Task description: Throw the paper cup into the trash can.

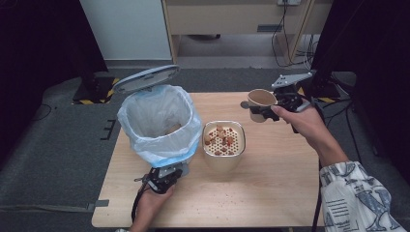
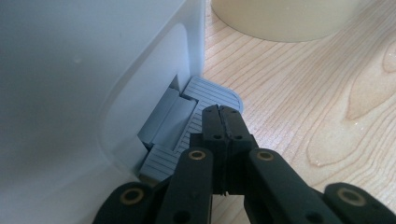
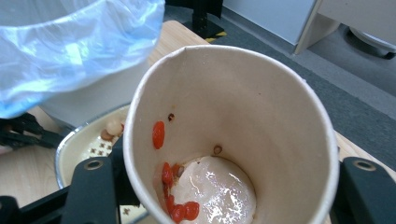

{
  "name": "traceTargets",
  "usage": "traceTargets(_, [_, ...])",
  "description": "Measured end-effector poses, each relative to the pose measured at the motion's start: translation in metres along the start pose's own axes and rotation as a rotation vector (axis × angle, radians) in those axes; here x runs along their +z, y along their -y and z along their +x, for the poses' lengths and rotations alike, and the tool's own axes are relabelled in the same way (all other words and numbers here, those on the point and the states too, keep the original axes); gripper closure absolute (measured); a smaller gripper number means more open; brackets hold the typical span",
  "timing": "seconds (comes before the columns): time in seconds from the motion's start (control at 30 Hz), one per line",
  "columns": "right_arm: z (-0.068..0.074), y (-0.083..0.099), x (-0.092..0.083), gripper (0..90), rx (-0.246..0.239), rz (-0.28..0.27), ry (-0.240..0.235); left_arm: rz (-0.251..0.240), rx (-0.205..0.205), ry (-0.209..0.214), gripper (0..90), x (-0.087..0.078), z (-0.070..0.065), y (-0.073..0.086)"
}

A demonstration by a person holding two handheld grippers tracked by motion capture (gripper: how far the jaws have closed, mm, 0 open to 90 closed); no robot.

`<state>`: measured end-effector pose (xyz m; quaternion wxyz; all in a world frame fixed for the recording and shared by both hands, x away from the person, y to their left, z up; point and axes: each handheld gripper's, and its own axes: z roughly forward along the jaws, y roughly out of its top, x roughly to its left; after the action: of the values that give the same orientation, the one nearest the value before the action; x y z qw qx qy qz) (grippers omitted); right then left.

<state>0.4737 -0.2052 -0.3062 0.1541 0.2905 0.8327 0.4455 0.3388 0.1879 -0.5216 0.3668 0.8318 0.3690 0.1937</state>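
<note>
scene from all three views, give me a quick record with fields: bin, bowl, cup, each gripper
bin: on table, lid up, blue-white bag liner, some scraps inside
pedal: grey, at bin's base
bowl: right of bin, perforated insert with food bits
cup: paper, tilted, red bits and wet residue left inside
left gripper: jaws shut, tip on pedal
right gripper: holds cup above table's far right
table: light wood

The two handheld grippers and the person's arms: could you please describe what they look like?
The left gripper has matte black jaws on black linkage arms with brass-coloured pivot pins, and a black cable trails from it. The right gripper is black too, topped by a grey three-cornered plate. The right arm wears a white sleeve with a dark blue-grey print.
</note>
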Motion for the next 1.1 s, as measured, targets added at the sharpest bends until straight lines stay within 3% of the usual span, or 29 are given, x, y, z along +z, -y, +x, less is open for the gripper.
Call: traceTargets(1.1, [0.051,-0.057,0.037,34.9,-0.002,-0.036,-0.102,0.004,-0.003,-0.005,89.1,0.0,-0.001,0.0])
